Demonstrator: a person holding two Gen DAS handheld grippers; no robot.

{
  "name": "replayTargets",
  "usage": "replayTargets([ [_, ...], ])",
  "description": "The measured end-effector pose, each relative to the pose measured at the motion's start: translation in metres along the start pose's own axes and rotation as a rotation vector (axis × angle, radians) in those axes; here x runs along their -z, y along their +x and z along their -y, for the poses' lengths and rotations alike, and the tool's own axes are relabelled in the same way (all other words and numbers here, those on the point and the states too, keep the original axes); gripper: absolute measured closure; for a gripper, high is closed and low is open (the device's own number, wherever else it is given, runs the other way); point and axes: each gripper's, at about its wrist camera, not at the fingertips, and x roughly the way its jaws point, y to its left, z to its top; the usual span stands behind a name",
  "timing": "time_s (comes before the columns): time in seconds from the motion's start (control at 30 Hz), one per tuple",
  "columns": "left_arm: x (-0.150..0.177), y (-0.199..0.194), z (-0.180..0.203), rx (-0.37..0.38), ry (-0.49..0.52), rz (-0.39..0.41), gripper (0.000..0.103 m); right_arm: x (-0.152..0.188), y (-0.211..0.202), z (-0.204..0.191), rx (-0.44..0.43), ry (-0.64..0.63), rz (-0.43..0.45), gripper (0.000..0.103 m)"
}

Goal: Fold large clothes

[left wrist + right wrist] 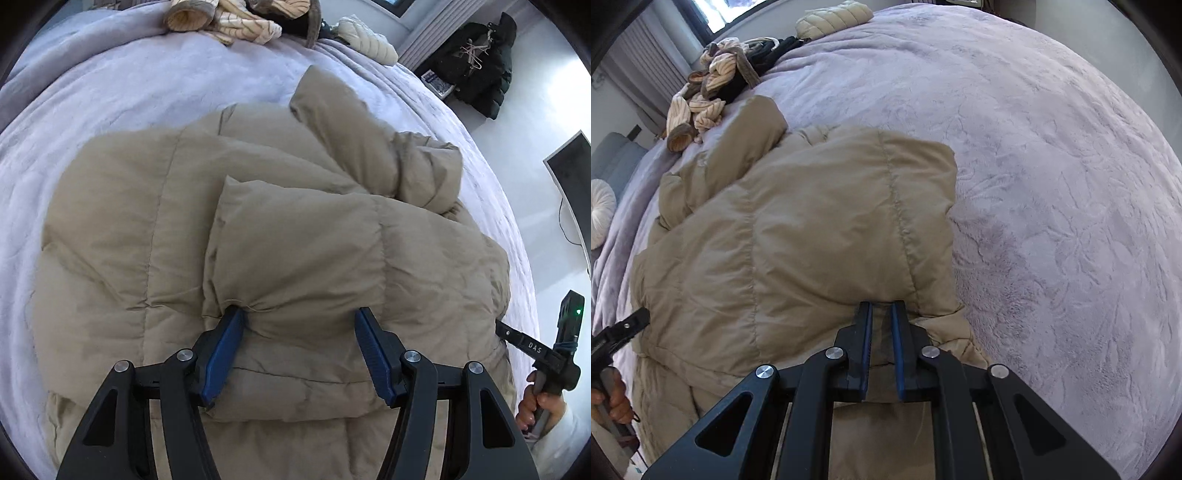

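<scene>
left wrist view: left tongs spread apart over a folded sleeve of the tan puffer jacket lying on the bed; right tongs nearly together, clamped on the jacket edge at 6 o'clock

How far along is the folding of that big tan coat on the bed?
Partway. The tan puffer jacket lies on the lavender blanket with one sleeve already folded across its body. The left gripper is open around that sleeve; the right gripper pinches the jacket's edge. The other sleeve still lies bunched, and the body remains unfolded.
</scene>
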Motion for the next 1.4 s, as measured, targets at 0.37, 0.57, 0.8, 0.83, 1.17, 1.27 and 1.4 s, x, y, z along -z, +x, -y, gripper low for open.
replayTargets([
  [0.37,0.001,-0.023,-0.005,-0.131,-0.035,0.001,0.038,0.001,-0.018,0.019,-0.052,0.056,-0.007,0.095],
  [0.57,0.016,-0.053,-0.009,-0.222,-0.038,0.006,0.038,0.004,-0.044,0.038,-0.093,0.129,-0.016,0.090],
  [0.8,0.044,-0.081,0.000,-0.278,-0.080,-0.010,0.038,0.018,-0.071,0.037,-0.149,0.112,-0.044,0.070],
  [0.83,0.047,-0.082,0.004,-0.286,-0.086,-0.017,0.038,0.022,-0.074,0.039,-0.159,0.124,-0.055,0.067],
  [1.17,0.104,-0.131,0.048,-0.342,-0.099,-0.067,0.011,0.060,-0.116,0.044,-0.229,0.154,-0.123,0.031],
  [1.27,0.122,-0.150,0.062,-0.358,-0.098,-0.036,0.007,0.070,-0.127,0.045,-0.247,0.158,-0.138,0.030],
  [1.4,0.143,-0.170,0.072,-0.367,-0.116,-0.035,0.007,0.086,-0.138,0.045,-0.261,0.153,-0.170,0.027],
])
